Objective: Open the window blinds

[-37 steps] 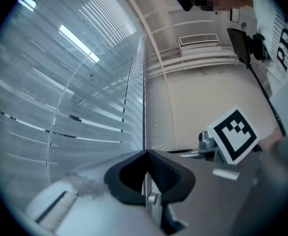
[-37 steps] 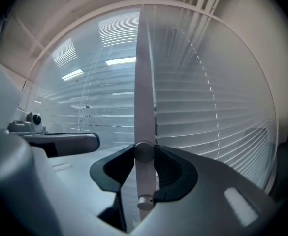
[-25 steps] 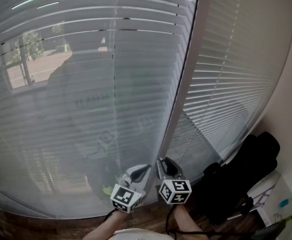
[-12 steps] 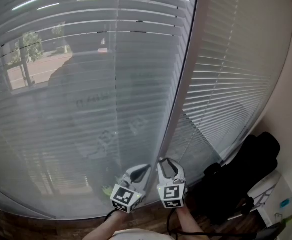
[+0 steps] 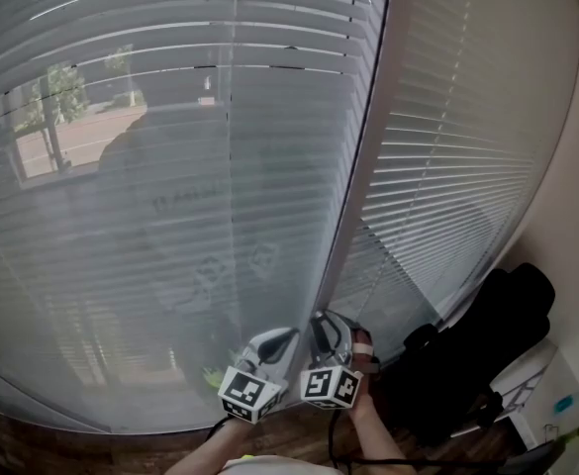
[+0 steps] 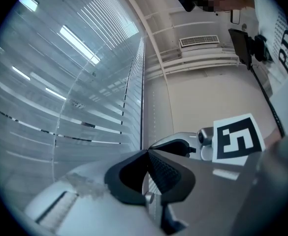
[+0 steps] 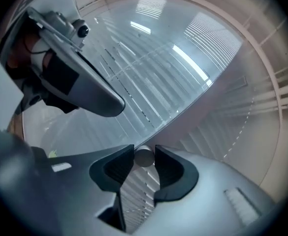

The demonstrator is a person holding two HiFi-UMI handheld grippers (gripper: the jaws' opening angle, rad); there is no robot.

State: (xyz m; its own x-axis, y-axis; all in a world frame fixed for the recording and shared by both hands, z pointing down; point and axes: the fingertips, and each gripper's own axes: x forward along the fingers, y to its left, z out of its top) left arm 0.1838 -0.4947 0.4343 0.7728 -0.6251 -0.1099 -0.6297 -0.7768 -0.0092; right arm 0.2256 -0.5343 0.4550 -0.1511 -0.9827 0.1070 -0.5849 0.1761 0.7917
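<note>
Right gripper [image 7: 144,151]: jaws pinch the wand [image 7: 144,160]. The round rod end sits square between the pads, with a pad against it on each side. The jaws have just been opening a touch, with the wand between them.

Left gripper [image 6: 147,152]: jaws pressed together at the tips, nothing visible between them.

Head view: both grippers are low in frame, side by side and nearly touching, at the foot of the post [image 5: 356,196] between the two panes. The left one is just left of the right one. That puts the wand at the post, on the right edge of the left blind. In the head view it's too thin to pick out.

Left blind [image 5: 160,186]: slats are down the full height and tilted near shut. Outside shows only dimly through them, with a tree [image 5: 56,92] at upper left. There are a few dark slits between slats near the top.

Right blind [image 5: 457,156]: also down, slats near shut. A bead cord [image 7: 240,132] runs across it in the right gripper view.

A black object [image 5: 477,354] is on the floor to the right, below the right blind. Can't tell what it is.
</note>
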